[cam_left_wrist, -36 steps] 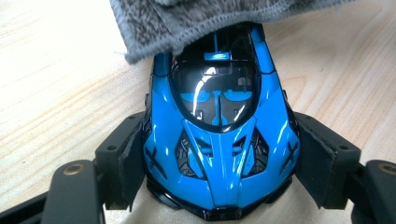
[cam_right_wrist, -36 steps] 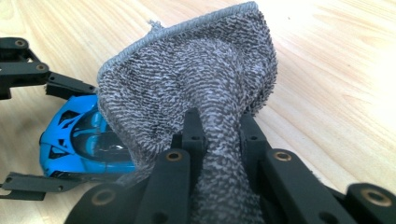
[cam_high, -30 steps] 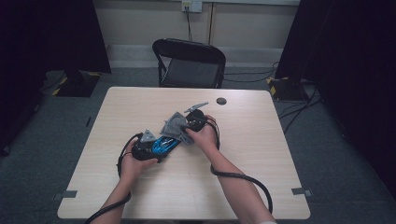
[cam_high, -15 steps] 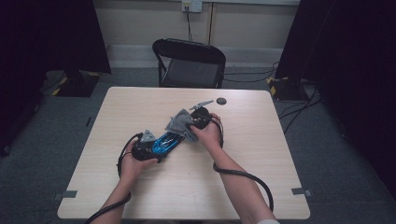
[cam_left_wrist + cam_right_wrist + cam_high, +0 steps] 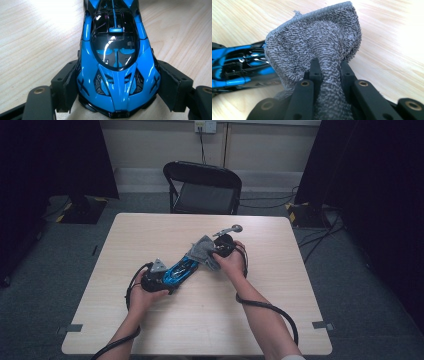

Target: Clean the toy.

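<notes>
A glossy blue and black toy car [image 5: 179, 269] lies on the wooden table [image 5: 150, 235], pointing up and to the right in the high view. My left gripper [image 5: 167, 275] is shut on the car's near end. In the left gripper view the pads [image 5: 68, 82] press both flanks of the car [image 5: 116, 62]. My right gripper [image 5: 213, 254] is shut on a bunched grey terry cloth [image 5: 202, 250], which lies over the car's far end. In the right gripper view the cloth [image 5: 317, 42] bulges up between the jaws of my right gripper [image 5: 329, 71]. There the car [image 5: 239, 67] shows at the left.
A black folding chair [image 5: 202, 185] stands beyond the table's far edge. A small round dark object [image 5: 236, 227] lies on the table just past the right hand. Cables trail from both grippers toward the near edge. Bare tabletop lies left, right and in front.
My right gripper has slid the cloth to the right and a little farther away, off the car's middle toward its far end. The left gripper and the car have stayed put.
</notes>
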Demonstrator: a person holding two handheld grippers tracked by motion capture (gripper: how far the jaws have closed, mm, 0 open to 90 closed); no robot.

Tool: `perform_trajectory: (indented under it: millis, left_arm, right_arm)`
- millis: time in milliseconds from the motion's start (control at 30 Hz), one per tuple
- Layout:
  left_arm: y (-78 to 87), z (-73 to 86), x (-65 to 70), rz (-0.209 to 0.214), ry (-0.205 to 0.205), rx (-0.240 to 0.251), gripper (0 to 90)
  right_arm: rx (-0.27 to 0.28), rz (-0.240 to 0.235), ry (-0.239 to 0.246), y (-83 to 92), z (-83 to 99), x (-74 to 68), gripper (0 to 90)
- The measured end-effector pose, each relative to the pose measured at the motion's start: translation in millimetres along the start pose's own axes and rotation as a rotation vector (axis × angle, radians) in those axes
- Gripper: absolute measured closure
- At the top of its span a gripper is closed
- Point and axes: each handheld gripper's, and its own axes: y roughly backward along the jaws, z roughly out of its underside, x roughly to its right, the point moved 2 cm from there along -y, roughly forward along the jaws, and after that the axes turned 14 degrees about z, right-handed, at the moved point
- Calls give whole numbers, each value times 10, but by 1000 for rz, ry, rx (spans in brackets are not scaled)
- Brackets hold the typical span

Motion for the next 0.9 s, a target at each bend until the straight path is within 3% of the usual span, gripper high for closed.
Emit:
perform_trajectory:
  millis: [567,733,900]
  left_arm:
    - [-1,0,1,0,1,1,256]
    - [-1,0,1,0,2,1,255]
    - [-1,0,1,0,1,1,256]
  right_arm:
    - [26,19,-25,264,100,327,775]
    - [43,6,-18,389,77,338,775]
    - [64,-23,2,479,47,240,775]
